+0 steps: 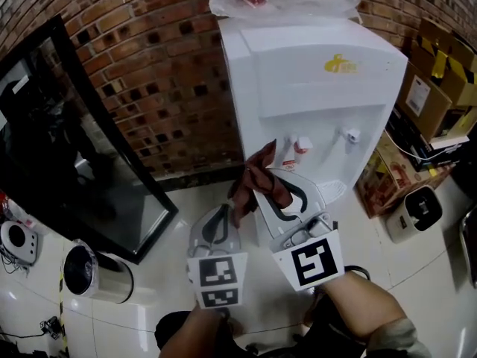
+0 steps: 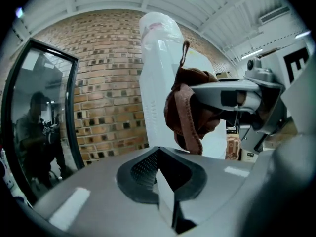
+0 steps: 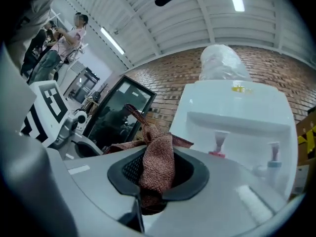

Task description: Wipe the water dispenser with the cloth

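Cloth: reddish-brown woven cloth (image 3: 158,164), speckled weave.
Dispenser: white plastic water dispenser (image 1: 320,95), yellow logo (image 1: 340,65), 1 red tap (image 1: 300,146), 1 pale blue tap (image 1: 352,135).
Wall: red-brown brick wall (image 1: 149,73), darker bricks scattered.
Left gripper (image 2: 165,181): grey and black.
Right gripper (image 3: 150,186): grey, black-and-white square markers (image 1: 313,263).

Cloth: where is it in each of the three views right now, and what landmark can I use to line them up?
Head view: cloth at centre, in front of the taps.
Left gripper view: right of centre, hanging in front of the white body.
Right gripper view: low centre, pinched in the right gripper.
Shared landmark: the white water dispenser.
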The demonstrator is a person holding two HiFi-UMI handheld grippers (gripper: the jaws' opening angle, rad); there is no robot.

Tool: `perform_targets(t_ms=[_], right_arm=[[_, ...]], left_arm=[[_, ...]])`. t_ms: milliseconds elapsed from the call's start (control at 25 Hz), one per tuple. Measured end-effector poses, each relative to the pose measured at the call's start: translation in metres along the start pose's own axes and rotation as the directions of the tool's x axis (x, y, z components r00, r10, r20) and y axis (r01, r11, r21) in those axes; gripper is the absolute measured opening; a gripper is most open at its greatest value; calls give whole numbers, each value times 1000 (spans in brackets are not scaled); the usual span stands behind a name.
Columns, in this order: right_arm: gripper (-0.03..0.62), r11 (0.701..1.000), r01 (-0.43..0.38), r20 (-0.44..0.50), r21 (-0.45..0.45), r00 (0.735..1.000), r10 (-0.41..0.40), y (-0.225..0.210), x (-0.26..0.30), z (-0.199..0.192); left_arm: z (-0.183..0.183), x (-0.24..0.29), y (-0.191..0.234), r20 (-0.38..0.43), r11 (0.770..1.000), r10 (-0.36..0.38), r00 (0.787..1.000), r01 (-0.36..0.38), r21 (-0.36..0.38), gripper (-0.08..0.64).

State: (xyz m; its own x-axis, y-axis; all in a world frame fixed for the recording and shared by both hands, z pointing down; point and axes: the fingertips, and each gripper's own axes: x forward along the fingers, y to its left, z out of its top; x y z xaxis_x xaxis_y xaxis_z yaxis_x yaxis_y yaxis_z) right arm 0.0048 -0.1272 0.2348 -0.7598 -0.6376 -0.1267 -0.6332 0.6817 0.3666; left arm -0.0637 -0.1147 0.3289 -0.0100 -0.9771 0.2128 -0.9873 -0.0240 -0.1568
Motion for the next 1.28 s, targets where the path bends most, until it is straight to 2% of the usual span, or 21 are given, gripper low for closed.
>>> perform_targets(t_ms=[120, 240, 560, 800, 1160, 1280], right_arm=[[87, 1000, 27, -34, 9, 999, -26, -4, 15, -19], [86, 999, 45, -36, -4, 998, -45, -7, 19, -30], [87, 996, 86, 22, 21, 996, -86, -11, 16, -31], [86, 994, 104, 23, 42, 994, -106, -17, 12, -34], [83, 984, 170, -113, 59, 980, -162, -48, 11, -76], [83, 977, 198, -132, 76, 973, -187, -60, 9, -86]], left_arm=[[-10, 5, 7, -17, 1000, 8, 1000, -8, -1, 0], [-2, 4, 5, 10, 1000, -6, 1000, 6, -21, 0], [19, 7, -25, 72, 996, -85, 994, 88, -36, 0], [21, 10, -42, 80, 993, -116, 990, 118, -21, 0], [14, 13, -59, 59, 989, -147, 987, 148, -4, 0], [15, 14, -67, 62, 986, -164, 984, 164, 0, 0]])
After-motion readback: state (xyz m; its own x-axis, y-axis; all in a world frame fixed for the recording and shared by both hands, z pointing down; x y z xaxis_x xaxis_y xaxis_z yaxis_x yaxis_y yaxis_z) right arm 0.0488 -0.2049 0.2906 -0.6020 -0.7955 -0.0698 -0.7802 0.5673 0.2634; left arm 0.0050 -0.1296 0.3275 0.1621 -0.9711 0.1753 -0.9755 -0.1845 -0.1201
